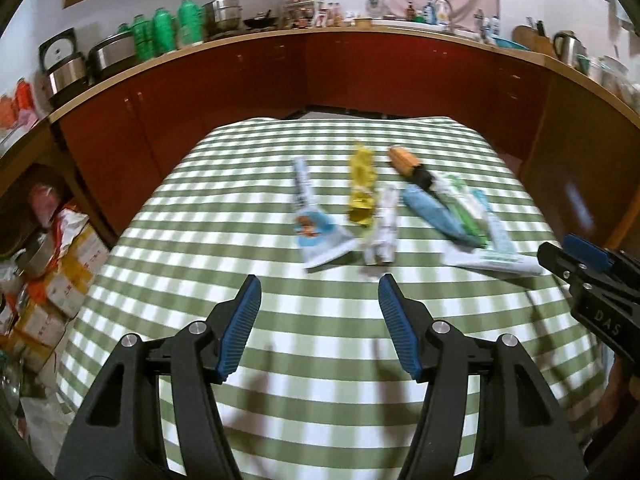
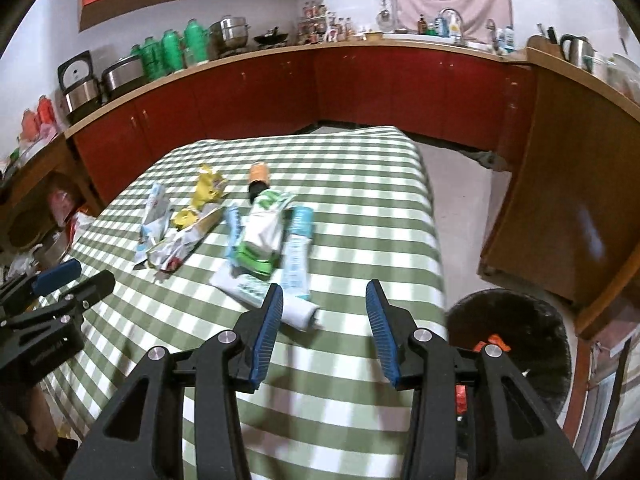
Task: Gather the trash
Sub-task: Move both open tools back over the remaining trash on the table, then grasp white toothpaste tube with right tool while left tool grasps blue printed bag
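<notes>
Left wrist view shows the left gripper (image 1: 320, 292) with jaws spread wide and nothing between them, hanging over the green-checked desk (image 1: 200, 280). Ahead lie about seven pieces of trash in two loose groups: a blue-and-white wrapper (image 1: 316, 224), a yellow wrapper (image 1: 362, 184) and a white crumpled wrapper (image 1: 384, 228) together, then an orange-and-black tube (image 1: 408, 164), a blue packet (image 1: 432, 212), a green-and-white packet (image 1: 466, 208) and a white toothpaste tube (image 1: 496, 248) overlapping. Blur hides finer detail. The right gripper (image 2: 324, 300), also wide open and empty, hovers just above the near end of the tube. One dark trash bin (image 2: 516, 340) stands on the floor beside the desk's right edge, holding something orange
</notes>
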